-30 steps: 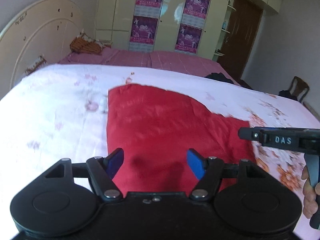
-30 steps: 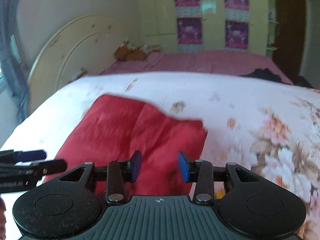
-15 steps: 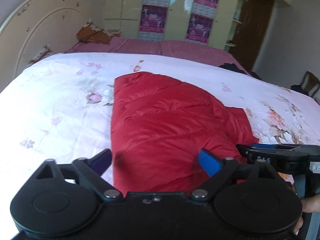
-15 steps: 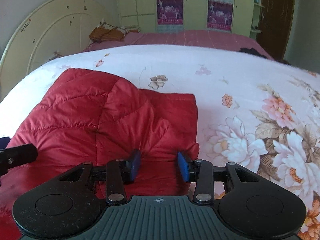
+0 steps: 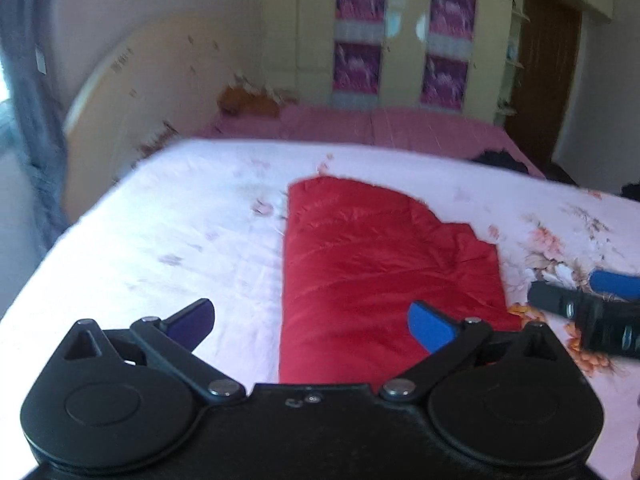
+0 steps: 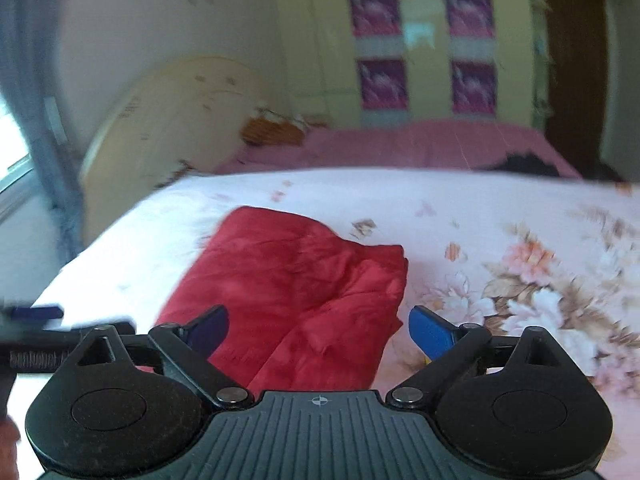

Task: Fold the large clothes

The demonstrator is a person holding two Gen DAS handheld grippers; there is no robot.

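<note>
A red quilted jacket (image 5: pixel 380 272) lies folded into a long bundle on the floral bedspread (image 5: pixel 168 248). My left gripper (image 5: pixel 310 314) is open wide above the jacket's near end and holds nothing. In the right wrist view the same jacket (image 6: pixel 288 280) lies flat on the bed. Above its near right corner the right gripper (image 6: pixel 320 322) has its jaws opening, and the pads are clear of the fabric. The right gripper (image 5: pixel 592 304) also shows at the right edge of the left wrist view. In the right wrist view the left gripper (image 6: pixel 36 336) appears at the left edge.
A cream headboard (image 5: pixel 132 92) stands at the left, with a grey curtain (image 5: pixel 28 80) beside it. Behind the bedspread lie a pink sheet (image 5: pixel 380 128) and a dark garment (image 5: pixel 500 160). A wardrobe with purple posters (image 5: pixel 400 40) and a brown door (image 5: pixel 548 80) fill the far wall.
Both grippers have let go of the red jacket, spread wide and drawn back and upward. The jacket now lies flat and farther away in both views.
</note>
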